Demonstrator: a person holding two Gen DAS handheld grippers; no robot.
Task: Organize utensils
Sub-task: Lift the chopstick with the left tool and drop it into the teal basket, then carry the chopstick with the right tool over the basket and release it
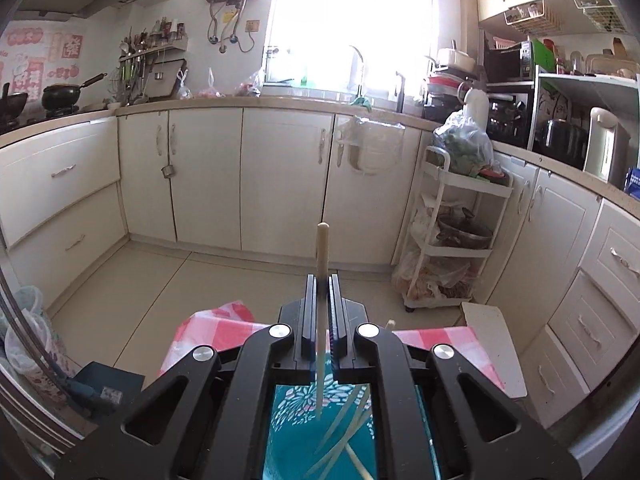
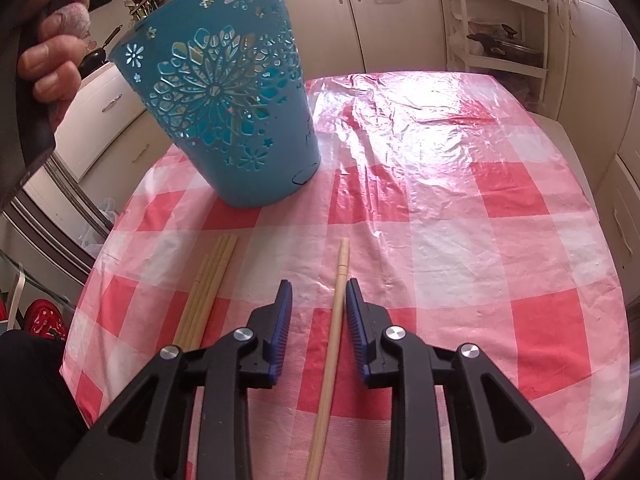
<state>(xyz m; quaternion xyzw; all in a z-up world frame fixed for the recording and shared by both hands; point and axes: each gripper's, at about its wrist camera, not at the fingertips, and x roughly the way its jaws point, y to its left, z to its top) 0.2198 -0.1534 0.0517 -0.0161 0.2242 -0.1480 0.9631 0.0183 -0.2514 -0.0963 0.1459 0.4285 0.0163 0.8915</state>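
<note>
A pink, red and white chequered pattern is shown on the tablecloth. The blue holder is pierced with a cut-out flower pattern. The chopsticks are coloured pale wood. Blue pads are fitted on the black right gripper.

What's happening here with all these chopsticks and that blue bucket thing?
A person is sorting chopsticks into a teal plastic holder with cut-out flowers, using tongs in each hand. The left tongs are shut on one pale wooden chopstick above the holder. The right tongs stand open around a single wooden chopstick on the pink checked tablecloth. A bundle of chopsticks lies beside it.
</note>
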